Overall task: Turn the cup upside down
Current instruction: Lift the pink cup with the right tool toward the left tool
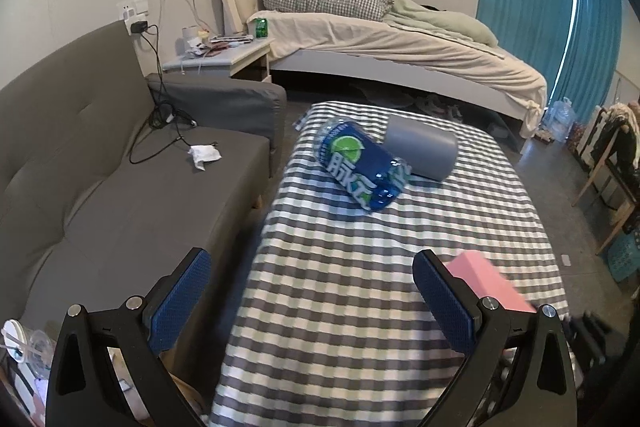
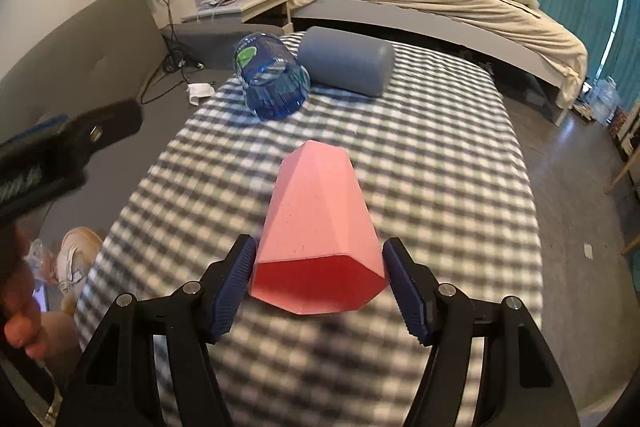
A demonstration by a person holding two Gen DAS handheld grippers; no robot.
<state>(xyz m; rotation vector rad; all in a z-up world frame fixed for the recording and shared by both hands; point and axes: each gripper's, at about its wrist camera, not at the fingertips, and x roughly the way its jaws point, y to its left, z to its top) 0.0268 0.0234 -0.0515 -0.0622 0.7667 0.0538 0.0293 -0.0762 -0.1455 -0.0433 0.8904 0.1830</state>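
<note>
Between right gripper point(image 2: 320, 283) pads — pink cup point(image 2: 316, 223)

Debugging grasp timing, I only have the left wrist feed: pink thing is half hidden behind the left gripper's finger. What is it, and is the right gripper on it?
Observer: It is the pink cup, faceted, lying on its side on the checked tablecloth. The right gripper brackets its rim with both pads.
Operator: Which way does the mouth face?
Observer: Toward the right wrist camera; the red inside shows, and the closed base points away toward the blue bottle.
Operator: Pads squeezing yet?
Observer: They sit right at the rim's two sides, but I cannot tell whether they press it.
Operator: Left gripper anywhere near?
Observer: No. The left gripper is open over the cloth's edge, holding nothing.
</note>
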